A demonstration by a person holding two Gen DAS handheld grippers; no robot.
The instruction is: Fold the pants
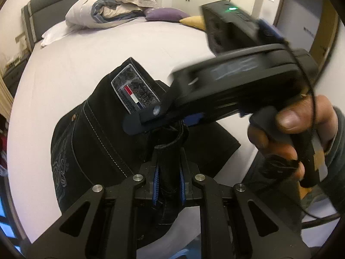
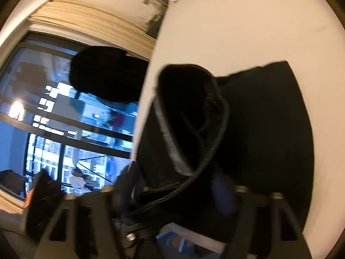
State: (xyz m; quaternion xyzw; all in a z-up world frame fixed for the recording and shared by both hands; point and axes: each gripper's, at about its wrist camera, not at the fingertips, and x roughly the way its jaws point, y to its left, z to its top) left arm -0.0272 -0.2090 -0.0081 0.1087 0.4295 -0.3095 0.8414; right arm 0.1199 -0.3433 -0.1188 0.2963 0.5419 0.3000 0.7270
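Observation:
Black pants [image 1: 86, 142] with white stitching and a flag patch lie bunched on the white bed [image 1: 107, 49]. My left gripper [image 1: 169, 174] is shut on a fold of the black fabric between its blue pads. The right gripper [image 1: 140, 123] reaches in from the right, held in a hand, its fingers at the waistband beside the patch; it is blurred. In the right wrist view the pants [image 2: 258, 116] fill the lower middle, with a looped hem [image 2: 194, 116] lifted up; the fingertips are hidden in dark fabric and blur.
A folded duvet [image 1: 110, 6], a purple cushion [image 1: 163, 14] and a yellow cushion [image 1: 194, 20] lie at the head of the bed by the dark headboard [image 1: 43, 2]. A large window [image 2: 64, 118] and a curtain stand beside the bed's edge.

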